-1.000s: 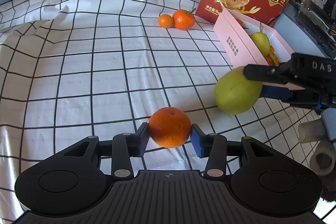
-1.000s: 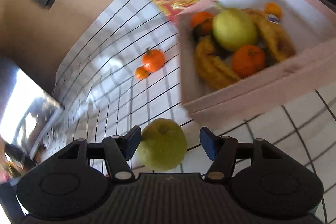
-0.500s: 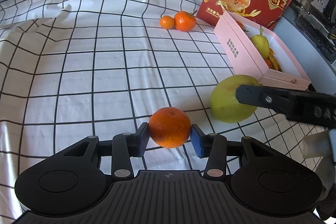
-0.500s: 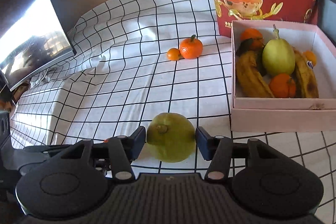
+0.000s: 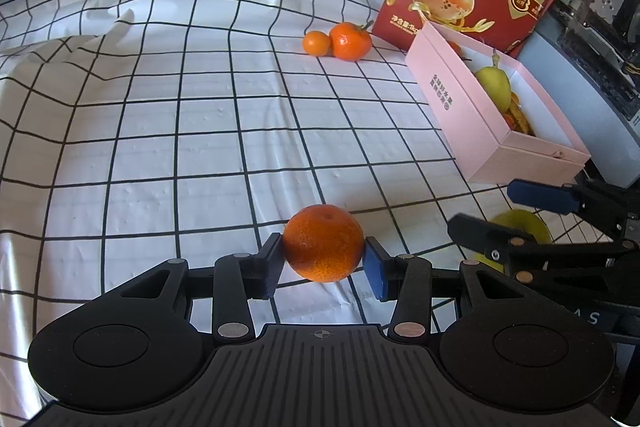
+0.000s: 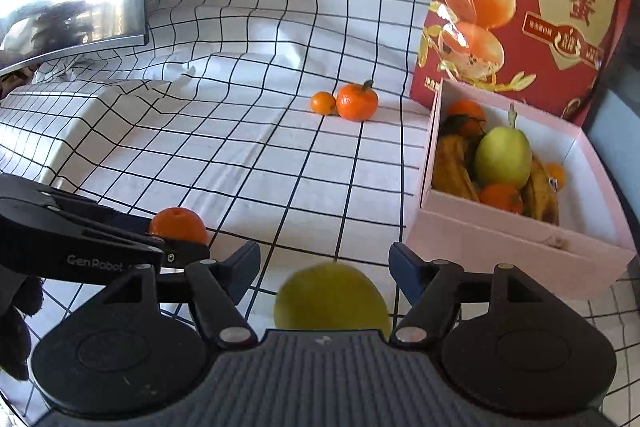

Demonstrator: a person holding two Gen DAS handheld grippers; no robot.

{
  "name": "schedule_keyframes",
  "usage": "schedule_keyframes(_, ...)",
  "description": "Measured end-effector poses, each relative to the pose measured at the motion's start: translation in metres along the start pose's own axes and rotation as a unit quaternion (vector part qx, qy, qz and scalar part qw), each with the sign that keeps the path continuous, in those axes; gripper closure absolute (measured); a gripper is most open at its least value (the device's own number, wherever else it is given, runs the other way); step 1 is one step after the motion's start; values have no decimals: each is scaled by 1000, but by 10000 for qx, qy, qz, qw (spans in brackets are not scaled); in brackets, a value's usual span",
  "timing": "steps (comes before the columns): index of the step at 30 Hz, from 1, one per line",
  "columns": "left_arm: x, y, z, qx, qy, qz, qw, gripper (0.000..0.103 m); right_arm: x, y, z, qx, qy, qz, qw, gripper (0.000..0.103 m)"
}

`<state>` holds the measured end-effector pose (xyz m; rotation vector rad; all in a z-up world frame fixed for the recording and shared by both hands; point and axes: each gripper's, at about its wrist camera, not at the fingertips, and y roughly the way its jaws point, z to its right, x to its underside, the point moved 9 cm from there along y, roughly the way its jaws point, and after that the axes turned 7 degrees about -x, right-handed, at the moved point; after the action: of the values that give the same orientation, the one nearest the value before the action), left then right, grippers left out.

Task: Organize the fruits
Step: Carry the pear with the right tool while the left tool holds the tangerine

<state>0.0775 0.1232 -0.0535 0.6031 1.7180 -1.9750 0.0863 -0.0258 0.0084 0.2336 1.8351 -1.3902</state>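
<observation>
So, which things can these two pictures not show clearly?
- Green fruit, right wrist view: blurred, its lower part hidden behind the right tool, whose jaws are opening, pads clear of it. In the left wrist view that tool's fingers cover most of it.
- Pink box, left wrist view: the near wall hides most of its contents.
- Box label: too small to read.

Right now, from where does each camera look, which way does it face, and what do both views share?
Left wrist: sits on the left gripper, looks down over the checked cloth; its pads clamp an orange.
Right wrist: sits on the right gripper, faces the pink box; its jaws are opening around a green fruit.
Shared: both fruits, box, two small oranges, red bag.
</observation>
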Motion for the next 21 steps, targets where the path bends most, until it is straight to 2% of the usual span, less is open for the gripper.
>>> schedule_keyframes(9,0,-1,0,35,-62,15,10000,55,31,-6,-8,-312,-113,-303,9990,26)
schedule_keyframes(14,0,0,0,36,-64,16,10000,55,36,-7,-11,-281,-149,-377,9988,25)
schedule_keyframes(21,1,0,0,28,-68,25,10000,55,34,-26,9,-494,776,-508,9945,25)
